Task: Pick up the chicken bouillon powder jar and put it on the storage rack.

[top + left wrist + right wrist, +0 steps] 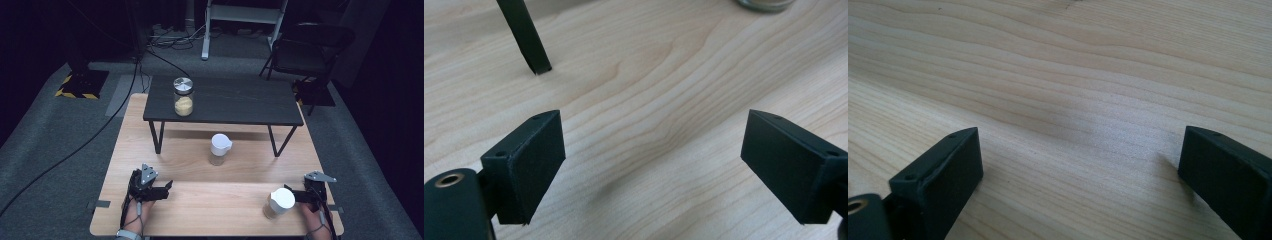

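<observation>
Pale wood of the desk (pixel 200 210) lies bare between both spread pairs of jaws: the left tool (pixel 161 191) and right tool (pixel 296 196) each grip nothing. A white-lidded jar (pixel 278 203) stands just beside the right tool, whether touching is hard to tell. Another jar (pixel 766 4) is cut off at the top edge of the left gripper view.

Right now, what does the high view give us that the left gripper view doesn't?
High view alone: three jars, a metal-lidded jar on the black shelf, a white-lidded jar mid-table, another white-lidded jar beside the right gripper.
Left gripper view alone: its jaws wide apart, nothing between them.
Both: left gripper, wooden table, a shelf leg.
</observation>
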Available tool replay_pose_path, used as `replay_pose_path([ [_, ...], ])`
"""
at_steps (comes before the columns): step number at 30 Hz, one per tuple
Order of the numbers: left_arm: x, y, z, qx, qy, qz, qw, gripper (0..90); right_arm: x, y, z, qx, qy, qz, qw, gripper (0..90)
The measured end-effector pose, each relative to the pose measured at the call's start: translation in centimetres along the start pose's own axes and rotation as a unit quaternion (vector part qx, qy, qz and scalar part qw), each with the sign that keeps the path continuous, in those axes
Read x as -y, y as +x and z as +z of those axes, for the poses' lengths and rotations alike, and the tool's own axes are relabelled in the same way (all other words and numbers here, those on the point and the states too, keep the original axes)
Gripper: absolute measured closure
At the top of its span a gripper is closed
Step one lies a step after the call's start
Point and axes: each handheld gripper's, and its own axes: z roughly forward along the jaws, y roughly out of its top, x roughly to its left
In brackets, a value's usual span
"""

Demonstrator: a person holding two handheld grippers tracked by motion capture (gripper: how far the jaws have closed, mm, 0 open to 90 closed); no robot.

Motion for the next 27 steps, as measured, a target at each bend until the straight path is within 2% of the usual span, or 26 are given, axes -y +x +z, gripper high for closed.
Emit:
replay_pose_path([
  [4,0.3,0.1,0.3,0.001,0.009,0.003,1.0000,11.5,0.0,0.0,0.0,0.000,0.000,0.000,1.0000,3.9],
  [10,-0.1,-0.3,0.6,-0.010,0.033,0.022,0.9992,12.2,0.0,0.0,0.0,0.000,0.000,0.000,1.0000,3.9],
  [16,-0.5,-0.5,0.9,-0.008,0.046,0.036,0.9983,12.0,0.0,0.0,0.0,0.000,0.000,0.000,1.0000,3.9],
  [18,-0.6,-0.3,0.9,-0.004,0.048,0.027,0.9985,12.0,0.0,0.0,0.0,0.000,0.000,0.000,1.0000,3.9],
  [19,-0.6,0.0,1.0,0.002,0.051,0.015,0.9986,12.0,0.0,0.0,0.0,0.000,0.000,0.000,1.0000,3.9],
  [20,-0.8,0.5,1.0,0.011,0.057,-0.005,0.9983,12.0,0.0,0.0,0.0,0.000,0.000,0.000,1.0000,3.9],
  [21,-0.8,0.6,1.0,0.010,0.058,-0.014,0.9982,10.2,0.0,0.0,0.0,0.000,0.000,0.000,1.0000,3.9],
  [27,-0.6,1.1,1.0,0.018,0.055,-0.017,0.9982,9.5,0.0,0.0,0.0,0.000,0.000,0.000,1.0000,3.9],
])
